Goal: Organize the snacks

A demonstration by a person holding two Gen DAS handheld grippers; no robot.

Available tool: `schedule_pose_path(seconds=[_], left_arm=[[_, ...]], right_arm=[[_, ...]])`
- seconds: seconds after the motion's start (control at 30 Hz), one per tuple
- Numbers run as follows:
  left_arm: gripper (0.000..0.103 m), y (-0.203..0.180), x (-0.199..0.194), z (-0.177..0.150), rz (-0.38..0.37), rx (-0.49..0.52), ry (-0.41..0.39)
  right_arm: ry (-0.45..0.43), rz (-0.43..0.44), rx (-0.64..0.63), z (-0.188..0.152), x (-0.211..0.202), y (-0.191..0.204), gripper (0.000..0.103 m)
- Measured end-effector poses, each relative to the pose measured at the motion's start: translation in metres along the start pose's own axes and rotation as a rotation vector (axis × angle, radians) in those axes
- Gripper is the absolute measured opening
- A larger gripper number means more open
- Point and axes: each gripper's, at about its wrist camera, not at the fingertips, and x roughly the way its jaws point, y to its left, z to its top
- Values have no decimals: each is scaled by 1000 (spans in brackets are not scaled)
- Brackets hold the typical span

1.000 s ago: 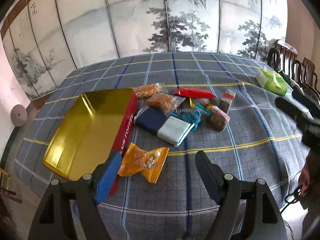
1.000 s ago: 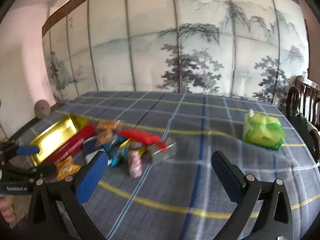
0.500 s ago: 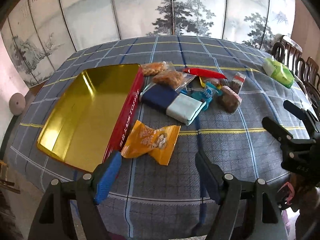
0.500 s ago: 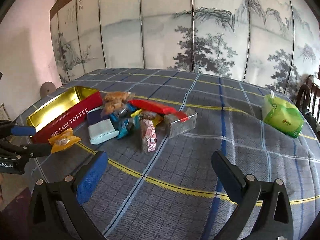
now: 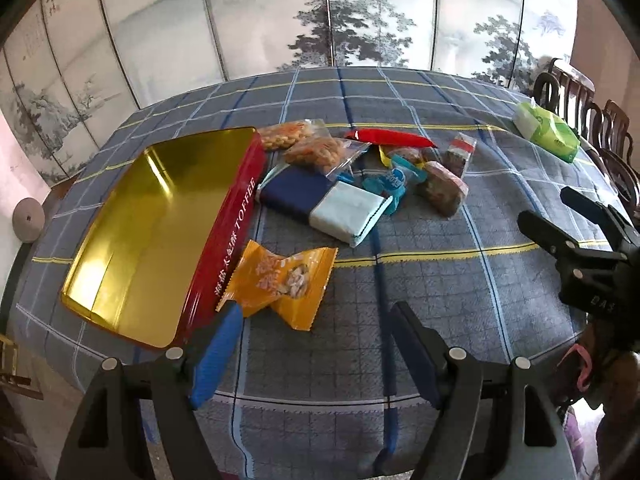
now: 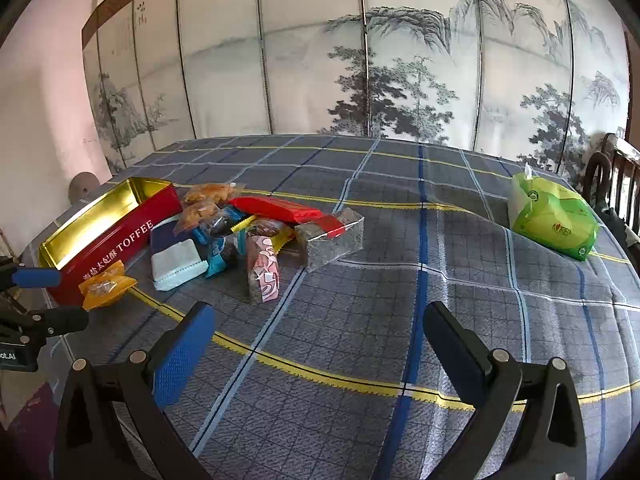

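Right now the left gripper [image 5: 312, 344] is spread wide and holds nothing. It hangs just above the near edge of the bench [image 5: 460, 300]. The right gripper [image 6: 320, 344] is wide and empty too.

Just past the left gripper lies an orange snack packet [image 5: 280, 280]. It touches the red side of the toffee tin [image 5: 236, 220]. I think this packet gets picked up first. It is thin and crinkly, so it could slip out or get grabbed by one corner only. It sits so close to the tin that a finger might bump the tin and push it along the cloth.

The tin is open, and its gold inside has nothing in it yet, so no snack is put away.

Farther back is the pile of snacks. A dark blue and pale blue packet [image 5: 324, 208] sits in front. Behind it are two clear bags of orange nibbles [image 5: 316, 152], some small blue wrapped sweets [image 5: 388, 182], a brown cake in clear wrap [image 5: 442, 194] and a long red packet [image 5: 392, 138]. They lie on each other, so pulling one may drag another.

Far off to the right is a green tissue pack [image 5: 548, 136].
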Motion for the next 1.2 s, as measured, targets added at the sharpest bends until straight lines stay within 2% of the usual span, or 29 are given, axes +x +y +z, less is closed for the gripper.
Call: schedule_pose_path(seconds=[1.2], left_arm=[[78,1,-8,0,43,26,-58]], right_arm=[[-1,-22,-37,-5,5,7,103]])
